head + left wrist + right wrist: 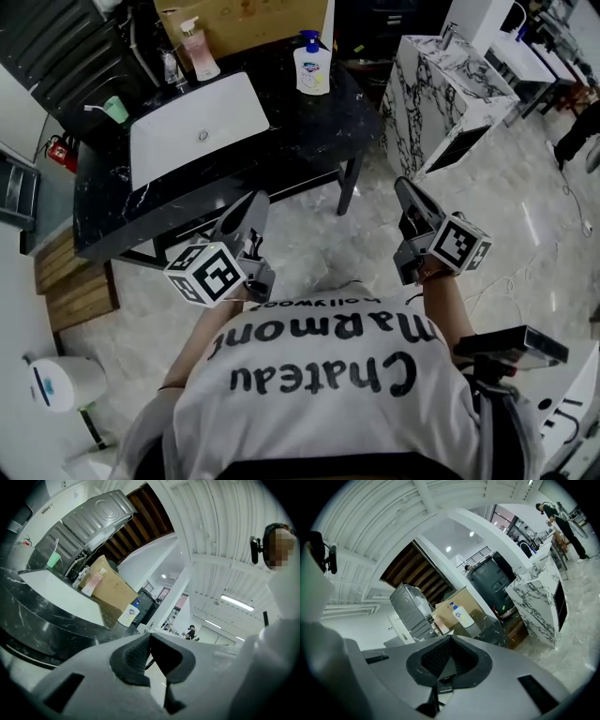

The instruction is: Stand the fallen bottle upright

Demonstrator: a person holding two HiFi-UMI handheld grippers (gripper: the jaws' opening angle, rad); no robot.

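At the far left a red fire extinguisher [58, 150] sits by the wall. Wooden slats [75, 281] lie on the floor below it, and a white bin [61, 382] stands nearer the person. The black counter [309, 127] fills the upper left, with a white sink [169, 141] set into it. A green cup [116, 110] stands at the back left and a pink bottle [199, 52] stands behind the sink, next to a cardboard box [244, 21].

The white bottle with the blue pump [311, 66] stands upright at the counter's back right, just in front of the box and well apart from both grippers.

The left gripper [257, 200] [149, 637] is held close to the person's chest, pointing at the counter's front edge. Its jaws are pressed together with nothing between them. Pale floor [309, 244] lies open ahead, and only the counter's leg [349, 186] stands in it.

The right gripper [405, 185] [450, 639] is likewise closed tip to tip and empty, over bare floor. Up and to its right a white marble block [441, 94] leaves a lane of floor between itself and the counter. Another person [577, 136] shows at the right edge.
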